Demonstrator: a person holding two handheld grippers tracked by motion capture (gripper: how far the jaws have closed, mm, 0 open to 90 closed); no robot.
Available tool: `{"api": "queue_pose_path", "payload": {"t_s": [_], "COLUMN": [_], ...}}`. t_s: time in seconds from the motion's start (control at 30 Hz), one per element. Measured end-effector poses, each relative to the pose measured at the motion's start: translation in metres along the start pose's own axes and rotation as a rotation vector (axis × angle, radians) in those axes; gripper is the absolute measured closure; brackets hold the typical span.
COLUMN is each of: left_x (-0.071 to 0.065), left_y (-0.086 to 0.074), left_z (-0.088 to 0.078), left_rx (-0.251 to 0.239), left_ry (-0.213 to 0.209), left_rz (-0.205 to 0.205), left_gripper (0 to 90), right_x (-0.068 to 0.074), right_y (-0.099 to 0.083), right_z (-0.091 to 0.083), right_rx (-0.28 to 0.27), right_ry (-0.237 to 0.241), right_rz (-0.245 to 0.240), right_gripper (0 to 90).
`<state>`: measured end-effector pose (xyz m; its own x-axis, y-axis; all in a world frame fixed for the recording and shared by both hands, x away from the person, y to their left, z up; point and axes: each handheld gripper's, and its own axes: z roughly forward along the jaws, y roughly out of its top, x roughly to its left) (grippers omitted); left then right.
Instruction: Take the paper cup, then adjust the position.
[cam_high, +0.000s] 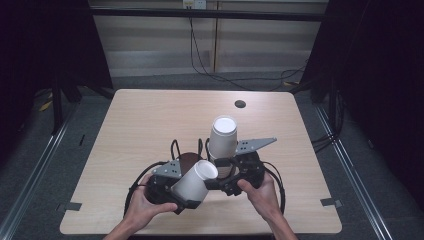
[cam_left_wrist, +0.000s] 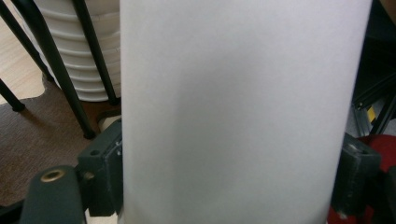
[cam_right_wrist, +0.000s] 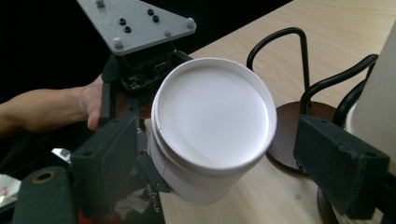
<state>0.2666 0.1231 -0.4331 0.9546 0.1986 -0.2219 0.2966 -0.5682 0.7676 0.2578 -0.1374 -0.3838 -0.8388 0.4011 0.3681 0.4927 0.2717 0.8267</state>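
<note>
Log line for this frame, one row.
left hand-held gripper: shut on paper cup | right hand-held gripper: open | cup stack: on stand

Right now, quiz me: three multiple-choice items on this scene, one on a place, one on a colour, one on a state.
1. Where is the cup stack?
A. on the wire holder
B. on the floor
C. in a box

2. The tilted cup is:
A. red
B. white
C. blue

3. The right fingers are:
A. shut on the tilted cup
B. shut on a cable
C. open

Answers:
1 A, the holder's black loops rise around the stack.
2 B, it is plain white all over.
3 C, one finger stands clear of the tilted cup.
</note>
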Motion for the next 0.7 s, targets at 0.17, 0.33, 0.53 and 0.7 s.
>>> {"api": "queue_pose_path", "payload": {"t_s": [0.17, 0.33, 0.53, 0.7], "left_x": [0.004, 0.009, 0.012, 0.012], "left_y": [0.001, 0.003, 0.002, 0.003], "left_z": [0.000, -0.003, -0.007, -0.008], "left_rx": [0.043, 0.092, 0.142, 0.161], "left_ry": [0.007, 0.026, 0.032, 0.039], "left_rz": [-0.003, 0.013, 0.016, 0.016], "left_gripper": [17.8, 17.8, 17.8, 17.8], "right_x": [-0.001, 0.000, 0.000, -0.003], "right_y": [-0.002, -0.005, -0.006, -0.009], "right_z": [-0.001, -0.002, 0.000, 0.005], "right_rx": [0.036, 0.068, 0.125, 0.191], "right_ry": [0.010, 0.046, 0.040, 0.044], "right_rz": [-0.017, -0.056, -0.075, -0.079], "right_gripper": [14.2, 14.2, 14.3, 14.4]}}
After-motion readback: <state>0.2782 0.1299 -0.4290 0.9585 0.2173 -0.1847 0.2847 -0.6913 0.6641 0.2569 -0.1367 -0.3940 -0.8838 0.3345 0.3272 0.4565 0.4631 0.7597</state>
